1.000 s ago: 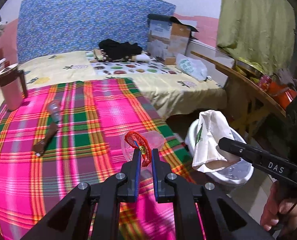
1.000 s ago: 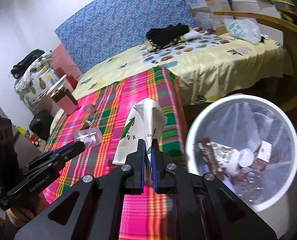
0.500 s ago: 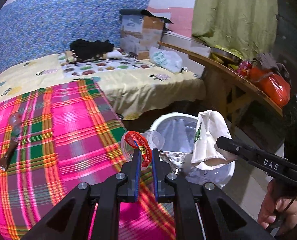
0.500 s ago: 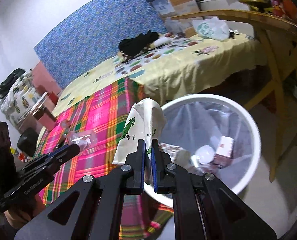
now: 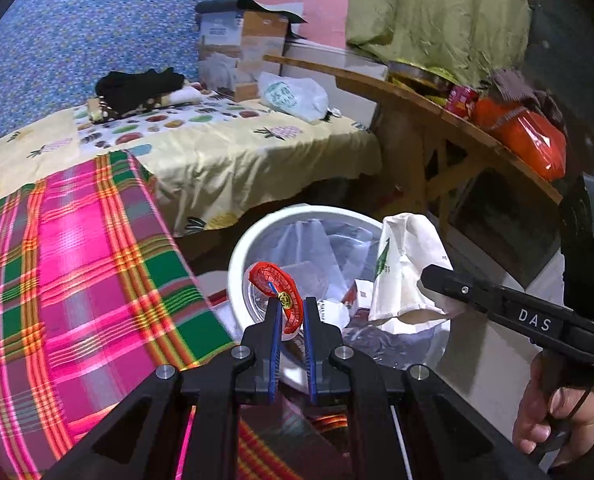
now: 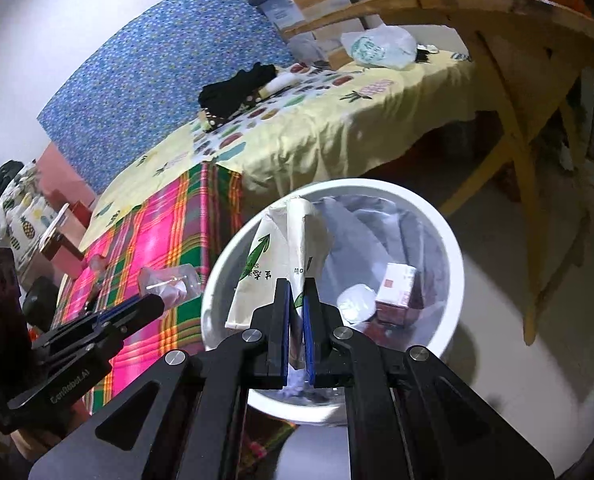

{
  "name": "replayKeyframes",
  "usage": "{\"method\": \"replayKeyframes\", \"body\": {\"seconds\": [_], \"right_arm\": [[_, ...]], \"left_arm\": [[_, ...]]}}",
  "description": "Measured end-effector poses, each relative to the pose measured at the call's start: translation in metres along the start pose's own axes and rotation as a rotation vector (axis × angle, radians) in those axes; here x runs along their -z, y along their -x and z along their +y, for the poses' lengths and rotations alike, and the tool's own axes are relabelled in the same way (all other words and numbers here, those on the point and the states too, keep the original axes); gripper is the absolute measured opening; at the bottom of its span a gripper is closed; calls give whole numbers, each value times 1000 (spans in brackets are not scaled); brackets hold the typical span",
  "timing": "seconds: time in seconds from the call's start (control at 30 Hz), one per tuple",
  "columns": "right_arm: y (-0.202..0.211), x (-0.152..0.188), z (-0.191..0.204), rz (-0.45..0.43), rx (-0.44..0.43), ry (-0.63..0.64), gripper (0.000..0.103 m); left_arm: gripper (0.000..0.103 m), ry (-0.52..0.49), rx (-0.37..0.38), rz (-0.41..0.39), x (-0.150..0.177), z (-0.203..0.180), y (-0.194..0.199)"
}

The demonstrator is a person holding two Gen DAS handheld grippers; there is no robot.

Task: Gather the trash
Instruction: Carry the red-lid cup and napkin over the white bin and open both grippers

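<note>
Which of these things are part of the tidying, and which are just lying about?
Part of the job: paper bag in the right gripper; clear cup in the left gripper; white bin.

Lying about: cardboard box, black clothes, plastic bag, wooden table.

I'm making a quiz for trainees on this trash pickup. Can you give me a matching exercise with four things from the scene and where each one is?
Things:
1. paper bag
2. clear cup with red lid
3. small red and white box
4. orange bag

Places:
A. on the wooden table
B. held in the left gripper
C. lying inside the trash bin
D. held in the right gripper

Pairs: 1-D, 2-B, 3-C, 4-A
</note>
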State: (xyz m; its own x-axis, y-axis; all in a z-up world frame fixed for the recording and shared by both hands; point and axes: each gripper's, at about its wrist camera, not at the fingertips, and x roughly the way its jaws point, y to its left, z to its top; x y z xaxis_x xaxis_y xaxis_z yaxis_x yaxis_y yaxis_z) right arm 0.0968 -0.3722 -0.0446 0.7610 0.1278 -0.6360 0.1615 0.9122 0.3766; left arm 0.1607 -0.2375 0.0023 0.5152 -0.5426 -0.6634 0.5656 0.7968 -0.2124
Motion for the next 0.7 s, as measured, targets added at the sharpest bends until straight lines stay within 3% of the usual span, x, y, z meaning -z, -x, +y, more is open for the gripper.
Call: {"method": "replayKeyframes", "body": {"seconds": [0.6, 0.67, 0.7], "right_arm": [[-10, -2, -22, 61, 26, -44, 9], [-8, -2, -20, 52, 36, -35, 12], [-7, -3, -19, 45, 41, -30, 19]], "left_arm": [[11, -9, 38, 86, 0, -11, -54], [12, -11, 35, 78, -1, -12, -54], [13, -10, 34, 75, -2, -12, -55]]}}
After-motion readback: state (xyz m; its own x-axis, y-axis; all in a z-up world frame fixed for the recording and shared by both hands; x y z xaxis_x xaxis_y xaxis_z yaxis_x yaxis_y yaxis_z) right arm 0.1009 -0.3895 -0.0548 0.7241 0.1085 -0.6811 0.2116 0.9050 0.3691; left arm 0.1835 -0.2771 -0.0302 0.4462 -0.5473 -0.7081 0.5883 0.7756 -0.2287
